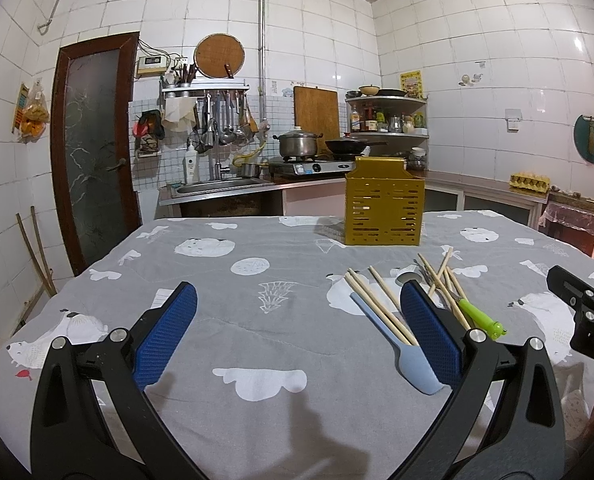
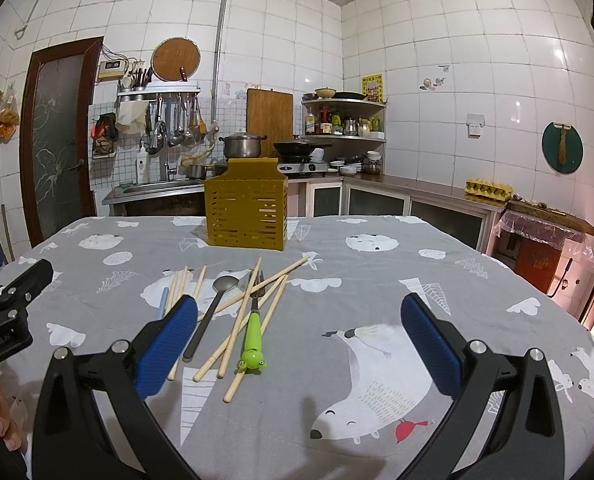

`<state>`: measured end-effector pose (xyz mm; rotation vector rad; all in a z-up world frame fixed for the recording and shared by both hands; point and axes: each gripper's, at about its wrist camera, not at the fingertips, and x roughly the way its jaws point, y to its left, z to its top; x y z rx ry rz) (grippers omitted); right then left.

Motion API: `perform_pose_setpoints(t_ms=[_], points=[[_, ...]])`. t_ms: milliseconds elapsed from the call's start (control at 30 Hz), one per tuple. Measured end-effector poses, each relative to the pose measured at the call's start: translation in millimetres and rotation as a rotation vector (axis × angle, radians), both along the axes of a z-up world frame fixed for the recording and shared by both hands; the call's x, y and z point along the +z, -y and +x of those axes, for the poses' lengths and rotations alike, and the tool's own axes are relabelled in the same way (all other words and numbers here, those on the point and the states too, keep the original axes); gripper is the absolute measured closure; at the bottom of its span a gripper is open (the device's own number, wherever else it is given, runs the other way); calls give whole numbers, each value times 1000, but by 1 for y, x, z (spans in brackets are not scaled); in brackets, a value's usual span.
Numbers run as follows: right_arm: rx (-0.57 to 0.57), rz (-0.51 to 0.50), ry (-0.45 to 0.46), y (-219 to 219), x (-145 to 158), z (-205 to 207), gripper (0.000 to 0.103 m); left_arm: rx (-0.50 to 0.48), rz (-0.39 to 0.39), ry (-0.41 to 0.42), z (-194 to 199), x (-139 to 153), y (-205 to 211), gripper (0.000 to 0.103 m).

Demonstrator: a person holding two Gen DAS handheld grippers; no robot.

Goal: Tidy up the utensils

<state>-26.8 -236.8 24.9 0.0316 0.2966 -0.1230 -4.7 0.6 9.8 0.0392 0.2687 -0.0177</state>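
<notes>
Both my grippers hang above the table with nothing in them: the left gripper (image 1: 297,320) has its blue pads spread wide over bare cloth, and the right gripper (image 2: 297,332) is spread just as wide. I read this as the start, nothing sorted yet. Just past the right gripper's left finger (image 2: 165,344) lies the loose pile: wooden chopsticks (image 2: 241,320) crisscrossed, a dark-handled spoon (image 2: 211,312) and a green frog-handled fork (image 2: 253,332) lying across them, so whatever I lift first will likely drag a stick along. A pale blue spatula (image 1: 401,344) sits on the left edge of the pile, close by my left gripper's right finger, mostly hidden in the right wrist view. The yellow slotted utensil holder (image 2: 245,212) stands upright well beyond the pile on the tablecloth (image 2: 377,288), open top up, so I judge it the drop target. The fork on top looks like the easiest first grab for the right side.
</notes>
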Motion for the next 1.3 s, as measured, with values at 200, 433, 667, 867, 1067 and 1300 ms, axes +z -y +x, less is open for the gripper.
perform_pose_setpoints(t_ms=[200,433,667,867,1067,1300], points=[[2,10,26,3,5,-5,4,-12,2,-20,2,3,2,5],[-9,-9,41,-5,1,-5,4,-9,40,-52,9,-2,9,5],[-17,12,-47,-1,-3,14,4,-24,80,-136,26,-1,12,5],[-3,-32,-101,-1,3,34,4,-41,40,-207,55,12,9,5],[-18,5,-160,9,13,63,4,-47,27,-277,87,22,11,5],[-96,4,-263,24,10,122,4,-12,56,-298,133,31,19,5]])
